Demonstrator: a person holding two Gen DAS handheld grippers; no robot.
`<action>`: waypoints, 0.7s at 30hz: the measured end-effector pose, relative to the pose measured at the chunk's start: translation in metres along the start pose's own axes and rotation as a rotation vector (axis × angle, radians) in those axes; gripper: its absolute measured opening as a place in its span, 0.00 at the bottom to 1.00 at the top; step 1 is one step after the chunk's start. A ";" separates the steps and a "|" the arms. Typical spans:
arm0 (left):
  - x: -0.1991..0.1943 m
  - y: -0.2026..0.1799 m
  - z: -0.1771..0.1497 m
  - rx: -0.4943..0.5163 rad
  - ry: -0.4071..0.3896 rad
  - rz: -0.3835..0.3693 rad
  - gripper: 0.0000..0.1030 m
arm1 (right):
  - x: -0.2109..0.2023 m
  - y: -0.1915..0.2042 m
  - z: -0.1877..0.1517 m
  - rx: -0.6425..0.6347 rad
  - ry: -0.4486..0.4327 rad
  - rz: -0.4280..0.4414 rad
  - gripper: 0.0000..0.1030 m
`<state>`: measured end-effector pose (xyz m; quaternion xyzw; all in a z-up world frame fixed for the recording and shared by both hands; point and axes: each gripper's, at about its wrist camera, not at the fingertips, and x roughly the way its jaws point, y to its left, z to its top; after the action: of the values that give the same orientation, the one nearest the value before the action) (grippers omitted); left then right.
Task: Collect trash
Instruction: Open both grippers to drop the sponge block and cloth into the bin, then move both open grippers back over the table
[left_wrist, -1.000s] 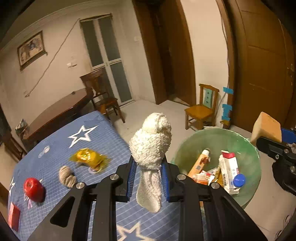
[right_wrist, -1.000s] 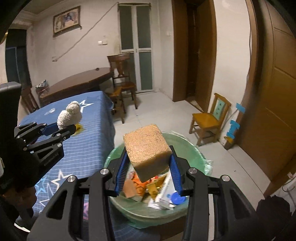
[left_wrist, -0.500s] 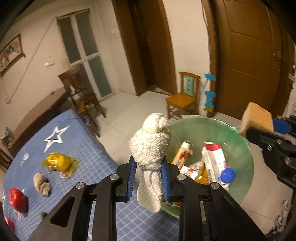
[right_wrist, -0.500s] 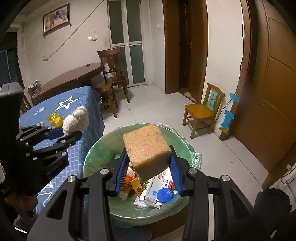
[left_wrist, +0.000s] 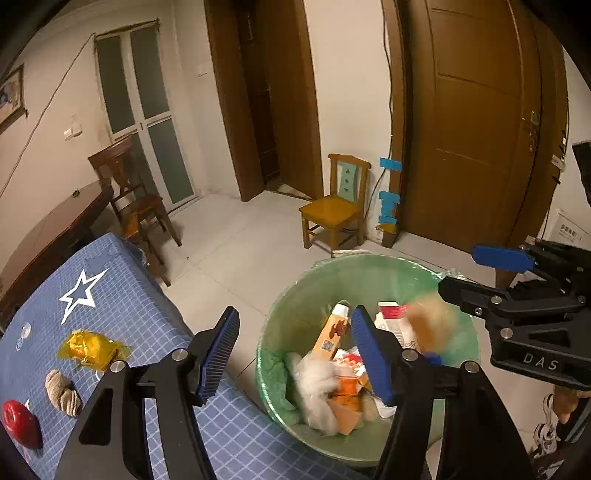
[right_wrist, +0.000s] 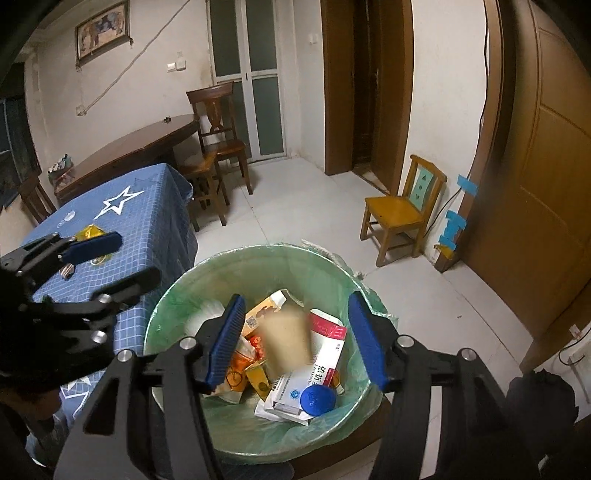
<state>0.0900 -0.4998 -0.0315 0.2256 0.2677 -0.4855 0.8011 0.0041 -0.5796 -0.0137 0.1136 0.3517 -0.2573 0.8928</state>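
A green-lined trash bin (left_wrist: 369, 269) (right_wrist: 229, 266) stands on the floor beside the blue table, with cartons, a bottle and a blue cap inside. My left gripper (left_wrist: 293, 350) hangs over the bin's left rim, its jaws opening with nothing between them. The white fluffy wad (left_wrist: 317, 387) is blurred inside the bin below it. My right gripper (right_wrist: 295, 339) is over the bin, jaws opening and apart from the tan sponge block (right_wrist: 288, 339), which is blurred in mid-fall. The sponge block (left_wrist: 430, 325) also shows from the left wrist view, below the right gripper (left_wrist: 476, 273).
On the blue star-print tablecloth (left_wrist: 122, 302) lie a yellow wrapper (left_wrist: 88, 349), a beige cloth wad (left_wrist: 62, 393) and a red apple (left_wrist: 20, 428). A small yellow chair (left_wrist: 334, 210), a dark chair (right_wrist: 218, 144), a brown table (right_wrist: 140, 147) and doors surround the white floor.
Both grippers moved over the bin and opened. The white wad left my left gripper and dropped into the bin; the sponge block left my right gripper and is falling.
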 end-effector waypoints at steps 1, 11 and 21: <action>0.000 0.002 -0.001 -0.001 0.002 0.005 0.63 | 0.001 -0.001 0.000 0.002 0.002 0.002 0.54; -0.011 0.029 -0.012 -0.027 0.014 0.030 0.63 | 0.000 0.009 0.008 -0.006 -0.001 0.016 0.54; -0.053 0.109 -0.067 -0.106 0.061 0.120 0.63 | 0.001 0.068 0.025 -0.096 -0.034 0.126 0.52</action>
<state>0.1534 -0.3769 -0.0361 0.2134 0.3031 -0.4146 0.8310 0.0556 -0.5321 0.0047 0.0885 0.3406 -0.1853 0.9175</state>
